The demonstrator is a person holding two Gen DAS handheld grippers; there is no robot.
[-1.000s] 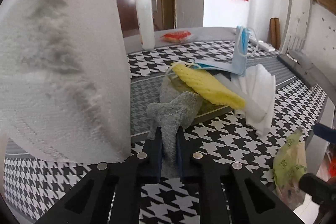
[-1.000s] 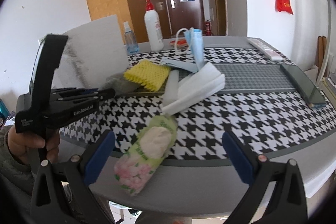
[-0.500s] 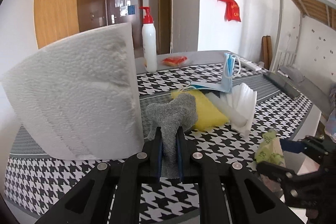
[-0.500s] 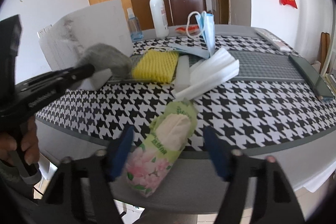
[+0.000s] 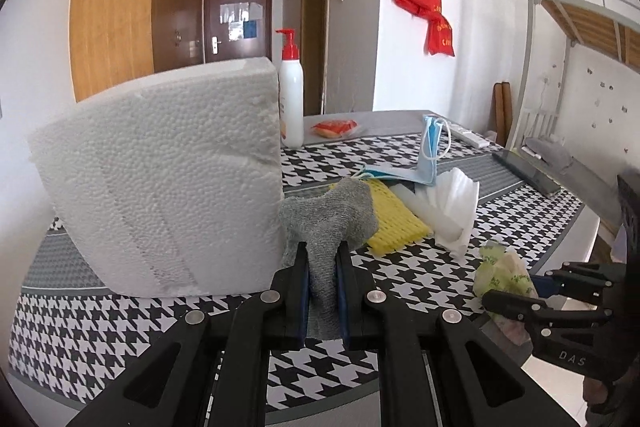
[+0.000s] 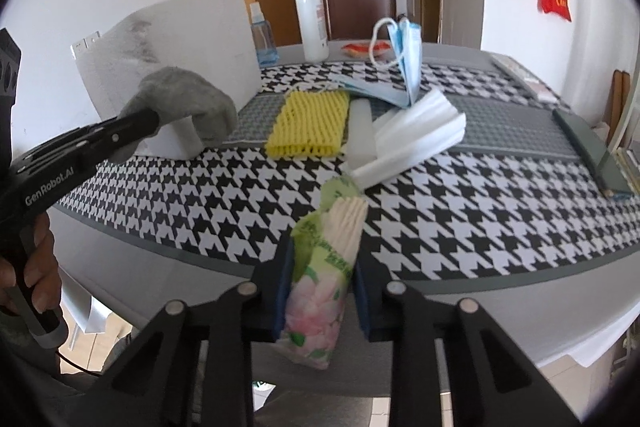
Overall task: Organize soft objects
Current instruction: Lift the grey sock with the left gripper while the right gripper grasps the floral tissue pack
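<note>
The left tool (image 5: 322,291) is clamped narrow on a grey knitted cloth (image 5: 332,215), pinching it at one end so the rest bunches up ahead of the tips, clear of the houndstooth worktop (image 5: 120,311); that looks like a carrying hold. The white foam block (image 5: 160,187) stands just to its left.

The right tool (image 6: 320,291) is closing on a tissue pack (image 6: 324,267), which sits between its blue pads with the pack's sides already at them. The pack lies at the worktop's near edge, partly overhanging it, likely why it is taken from this end. Its long axis runs along the tool's pointing line, open end with white tissues pointing away toward the white folded foam sheets (image 6: 416,139) just ahead.
</note>
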